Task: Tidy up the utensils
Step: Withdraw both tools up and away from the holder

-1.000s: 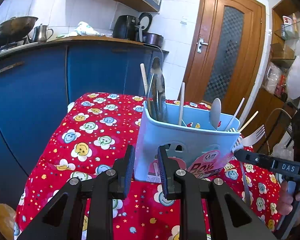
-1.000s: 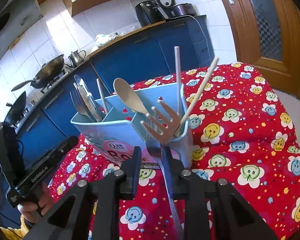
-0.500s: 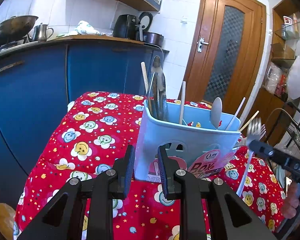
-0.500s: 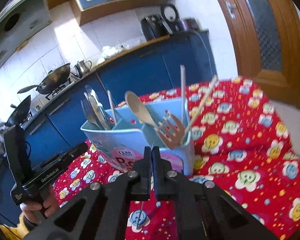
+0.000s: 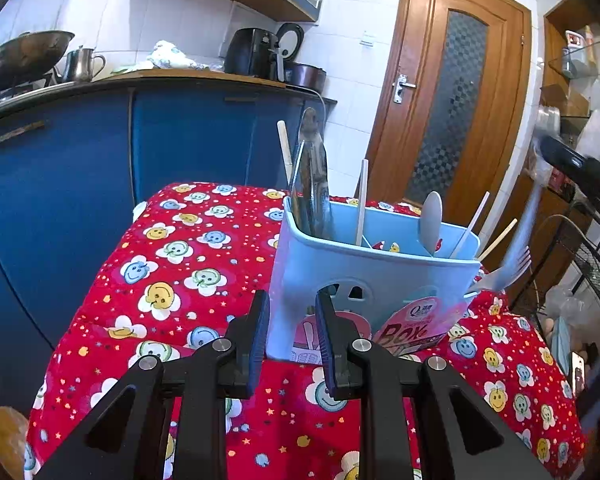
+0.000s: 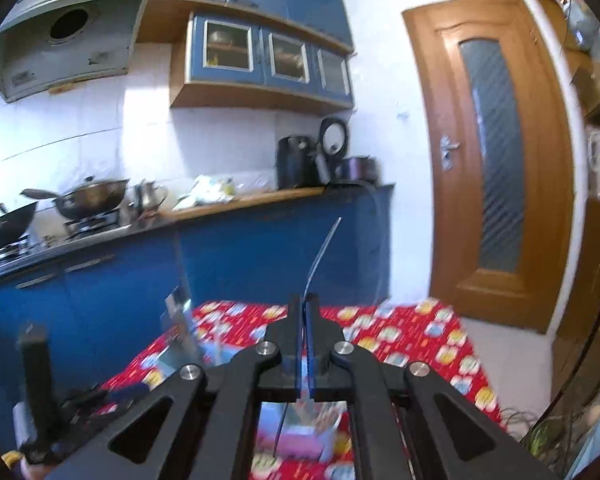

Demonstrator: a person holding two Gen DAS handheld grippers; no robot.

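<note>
A light blue utensil caddy (image 5: 372,280) stands on the red flowered tablecloth (image 5: 172,264), holding metal tongs, chopsticks and a spoon. A white plastic fork (image 5: 504,272) leans out at its right corner. My left gripper (image 5: 292,332) rests open just in front of the caddy, with nothing between its fingers. My right gripper (image 6: 305,300) is shut on a thin metal utensil (image 6: 319,258), seen edge-on and curving upward. In the left wrist view that utensil is a blurred streak (image 5: 528,216) above and right of the caddy. The caddy (image 6: 324,440) shows blurred below the right gripper.
Blue kitchen cabinets (image 5: 60,160) with a wok, kettle and air fryer on the counter stand behind the table. A wooden door (image 5: 452,120) is at the back right. A black wire rack (image 5: 588,264) and bags crowd the table's right side.
My right gripper closed on the metal utensil beside the caddy and lifted it, tilting up so its view now faces the counter and wall. My left gripper stayed still.
</note>
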